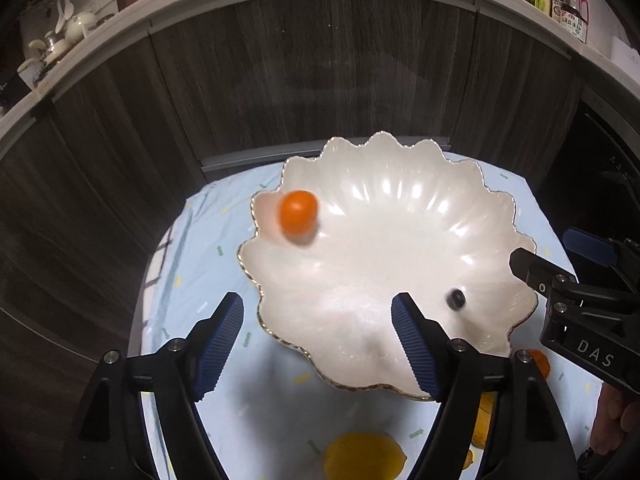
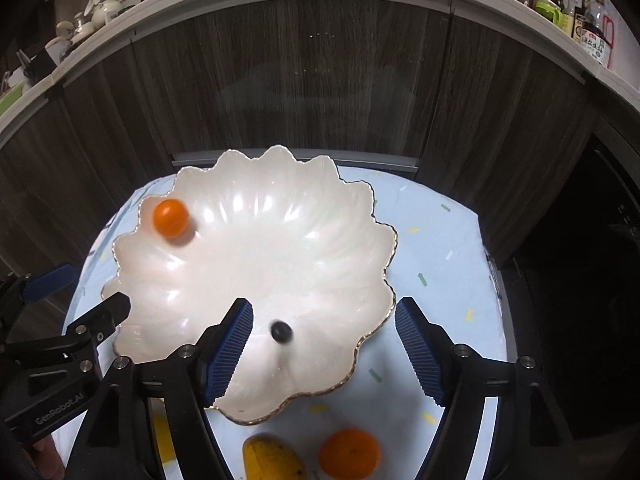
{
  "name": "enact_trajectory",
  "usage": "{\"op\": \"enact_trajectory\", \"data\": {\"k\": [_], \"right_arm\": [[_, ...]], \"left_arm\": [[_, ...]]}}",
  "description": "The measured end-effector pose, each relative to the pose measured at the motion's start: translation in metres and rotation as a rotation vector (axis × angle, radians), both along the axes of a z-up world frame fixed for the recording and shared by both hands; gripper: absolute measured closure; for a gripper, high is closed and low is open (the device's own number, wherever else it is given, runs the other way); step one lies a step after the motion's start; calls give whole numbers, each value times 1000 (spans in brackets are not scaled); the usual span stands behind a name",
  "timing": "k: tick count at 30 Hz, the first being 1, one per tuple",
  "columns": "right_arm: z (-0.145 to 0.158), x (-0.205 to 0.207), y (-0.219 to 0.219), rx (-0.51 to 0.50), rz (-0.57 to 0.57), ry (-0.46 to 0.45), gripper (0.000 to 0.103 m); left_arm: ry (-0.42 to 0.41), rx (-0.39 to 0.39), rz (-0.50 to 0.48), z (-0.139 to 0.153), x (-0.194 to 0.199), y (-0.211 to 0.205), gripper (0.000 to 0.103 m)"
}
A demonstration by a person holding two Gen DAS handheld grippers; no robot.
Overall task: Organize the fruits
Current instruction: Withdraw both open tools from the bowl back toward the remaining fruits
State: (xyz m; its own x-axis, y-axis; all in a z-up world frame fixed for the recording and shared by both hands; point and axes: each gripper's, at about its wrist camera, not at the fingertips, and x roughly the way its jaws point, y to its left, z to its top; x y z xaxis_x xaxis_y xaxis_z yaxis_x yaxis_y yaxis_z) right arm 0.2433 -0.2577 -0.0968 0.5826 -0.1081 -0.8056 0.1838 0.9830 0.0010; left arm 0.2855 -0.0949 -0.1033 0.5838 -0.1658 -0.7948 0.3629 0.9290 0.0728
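Observation:
A white scalloped bowl with a gold rim [image 1: 496, 200] [image 2: 384, 240] stands on a small table with a pale blue cloth [image 1: 192, 240] [image 2: 440, 248]. Inside it, a small orange fruit [image 1: 298, 213] [image 2: 171, 217] lies at the far left, blurred, and a small dark berry [image 1: 455, 299] [image 2: 281, 332] lies near the front. My left gripper [image 1: 318, 344] is open and empty above the bowl's near left edge. My right gripper [image 2: 324, 344] is open and empty over the bowl's near right, the berry between its fingers in view. Each gripper shows in the other's view.
On the cloth in front of the bowl lie a yellow lemon [image 1: 362, 456], a yellow fruit [image 2: 272, 460] and an orange [image 2: 349, 458] [image 1: 538, 362]. Dark wooden cabinet fronts [image 1: 320, 80] rise behind the table. A counter above holds bottles [image 1: 568, 4] and crockery [image 1: 76, 24].

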Motion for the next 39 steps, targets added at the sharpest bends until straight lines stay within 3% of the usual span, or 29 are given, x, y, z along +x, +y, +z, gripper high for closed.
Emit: {"op": "enact_trajectory", "data": {"k": [3, 20, 39], "right_arm": [[5, -5, 2, -8, -9, -13, 25], [26, -35, 14, -14, -9, -54, 24], [23, -70, 24, -12, -3, -54, 24]], "left_arm": [[-24, 13, 9, 6, -5, 2, 20], [-34, 4, 14, 23, -35, 12, 20], [-36, 26, 0, 21, -70, 20, 20]]}}
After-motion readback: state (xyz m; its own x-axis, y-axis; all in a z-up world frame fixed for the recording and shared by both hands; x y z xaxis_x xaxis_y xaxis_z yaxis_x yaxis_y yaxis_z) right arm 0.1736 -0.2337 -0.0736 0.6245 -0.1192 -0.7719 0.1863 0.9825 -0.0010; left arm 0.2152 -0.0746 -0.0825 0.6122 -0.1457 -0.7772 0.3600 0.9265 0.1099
